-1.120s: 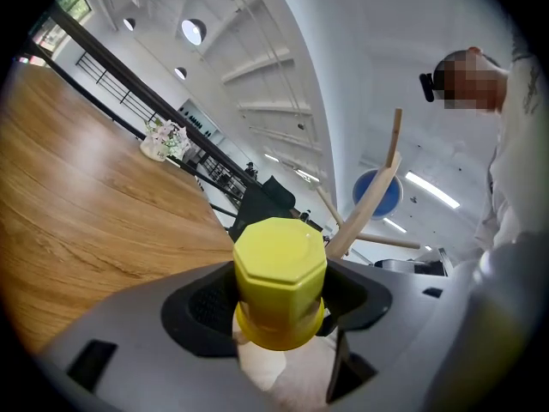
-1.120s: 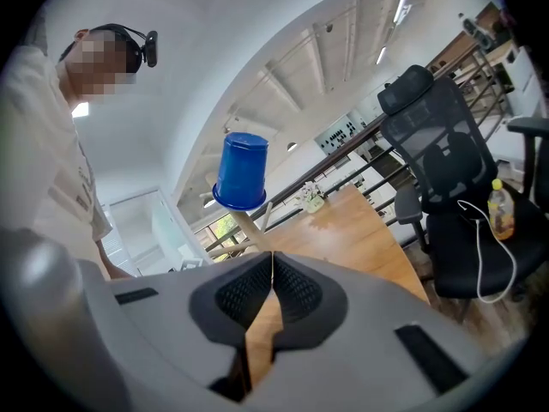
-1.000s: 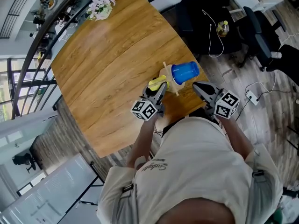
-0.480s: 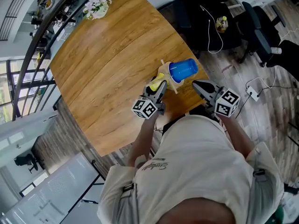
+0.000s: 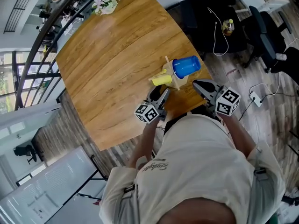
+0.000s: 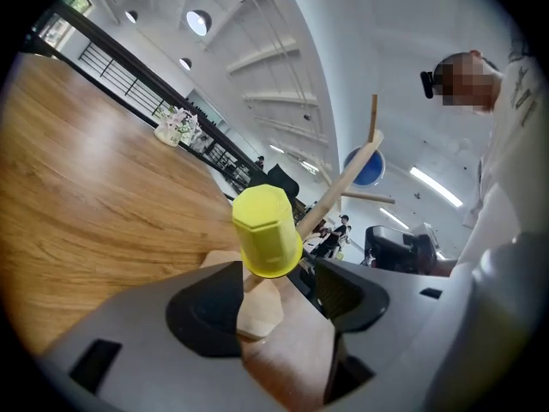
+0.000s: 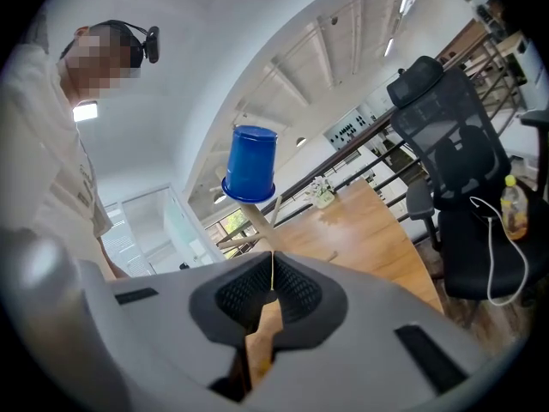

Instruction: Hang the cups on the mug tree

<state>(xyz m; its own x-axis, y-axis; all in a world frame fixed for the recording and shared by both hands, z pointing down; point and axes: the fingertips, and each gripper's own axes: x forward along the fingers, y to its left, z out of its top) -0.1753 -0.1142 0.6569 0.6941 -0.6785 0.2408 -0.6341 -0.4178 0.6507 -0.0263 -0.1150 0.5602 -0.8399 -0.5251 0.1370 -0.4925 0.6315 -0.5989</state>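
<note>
A round table with a wood-grain top (image 5: 112, 59) is recorded, with a small pot of pale flowers (image 5: 106, 3) at its far edge. At the near edge, on the left, the left gripper (image 5: 159, 96) is held low over the table top. Its fingers are spread and nothing is pinched; they have just been closing a little, with no object between them. The faceted yellow plastic cup (image 6: 266, 230) is seen ahead of and slightly above the gap between the fingertips. It is near them but clear of both pads. It is carried on a lower slanted peg of the pale wooden mug tree (image 5: 172, 80), with its closed base turned toward the left gripper. The tree stands on the table close to the near edge, between the two grippers. To the right, the blue plastic cup (image 5: 186, 66) is hung mouth-down over an upper peg, well clear of either gripper. Further right, the right gripper (image 5: 200, 86) is held beside the tree with its fingers pressed together and nothing held between them. The blue cup is seen above and beyond its fingertips. A black office chair (image 7: 446, 136) is noted on the floor past the table's right side.
</note>
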